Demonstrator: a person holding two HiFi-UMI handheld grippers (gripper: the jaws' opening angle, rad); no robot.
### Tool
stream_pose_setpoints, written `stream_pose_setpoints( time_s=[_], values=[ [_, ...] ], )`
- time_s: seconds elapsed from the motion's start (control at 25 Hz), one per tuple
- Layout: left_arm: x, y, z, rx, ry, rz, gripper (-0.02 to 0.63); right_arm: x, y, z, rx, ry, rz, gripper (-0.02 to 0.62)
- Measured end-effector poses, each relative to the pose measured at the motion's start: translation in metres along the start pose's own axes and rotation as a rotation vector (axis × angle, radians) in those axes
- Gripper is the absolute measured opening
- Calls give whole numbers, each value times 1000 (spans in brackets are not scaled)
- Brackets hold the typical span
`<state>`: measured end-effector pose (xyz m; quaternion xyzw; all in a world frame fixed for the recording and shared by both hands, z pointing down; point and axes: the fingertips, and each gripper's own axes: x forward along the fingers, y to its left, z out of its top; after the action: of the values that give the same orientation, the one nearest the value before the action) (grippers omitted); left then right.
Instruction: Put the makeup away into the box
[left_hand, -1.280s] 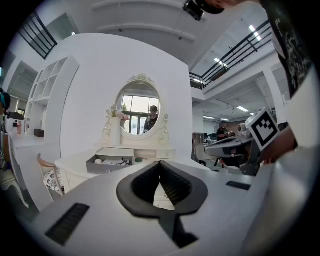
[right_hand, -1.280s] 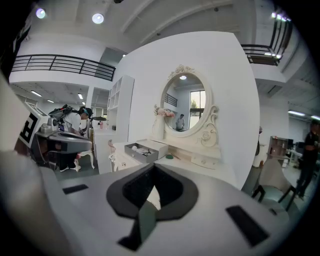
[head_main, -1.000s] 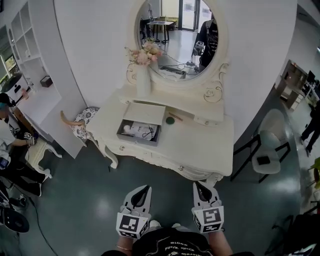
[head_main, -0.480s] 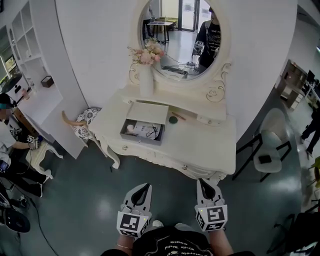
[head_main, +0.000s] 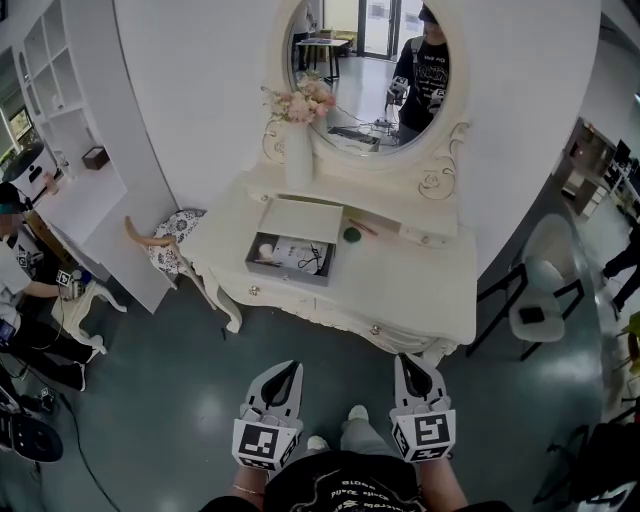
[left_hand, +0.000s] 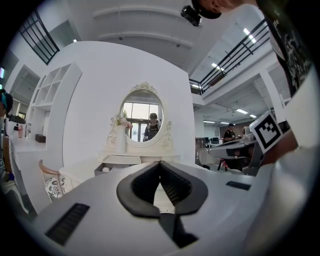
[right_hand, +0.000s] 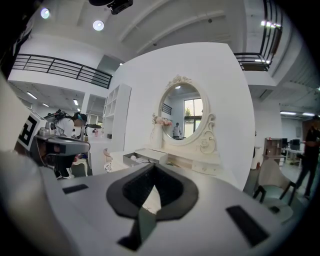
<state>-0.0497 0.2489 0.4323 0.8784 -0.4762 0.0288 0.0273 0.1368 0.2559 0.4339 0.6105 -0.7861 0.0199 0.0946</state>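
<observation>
The left tongs (head_main: 289, 369) and the right tongs (head_main: 409, 361) hang side by side low in the head view, over the dark floor (head_main: 170, 400) and well short of the white counter (head_main: 400, 290). Each gripper view shows its own tips pressed together with nothing between them, so both tongs are empty. Both point toward the counter, roughly level.

On the counter the grey box (head_main: 286, 276) stands open, left of the middle, with its pale lid (head_main: 300, 218) propped up behind it on the mirror side. Inside lie a small white round thing (head_main: 266, 250) and some dark, thin items that are too small to name. Two pieces of makeup are outside the box, just to the right of the lid: a small green round compact (head_main: 351, 235) and, beside it, a slim stick (head_main: 365, 228) lying flat on the counter top.

Behind them rises an oval mirror (head_main: 370, 70) in an ornate white frame, with a tall white vase (head_main: 299, 155) of pink flowers at its left. A patterned stool (head_main: 172, 240) sits left of the counter, and a pale chair (head_main: 535, 300) stands to the right.
</observation>
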Motion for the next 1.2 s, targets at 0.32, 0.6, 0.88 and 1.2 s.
stream_pose_setpoints(
  time_s=[0.32, 0.6, 0.88, 1.2],
  values=[
    [12, 4, 5, 5, -12, 7, 15, 12, -10, 3, -5, -5, 2, 9],
    [30, 15, 4, 13, 3, 37, 15, 37, -18, 5, -2, -6, 28, 9],
    [60, 26, 8, 18, 12, 62, 15, 67, -34, 7, 0, 1, 47, 9],
    [98, 38, 13, 21, 12, 63, 15, 105, -53, 7, 3, 13, 59, 9]
  ],
)
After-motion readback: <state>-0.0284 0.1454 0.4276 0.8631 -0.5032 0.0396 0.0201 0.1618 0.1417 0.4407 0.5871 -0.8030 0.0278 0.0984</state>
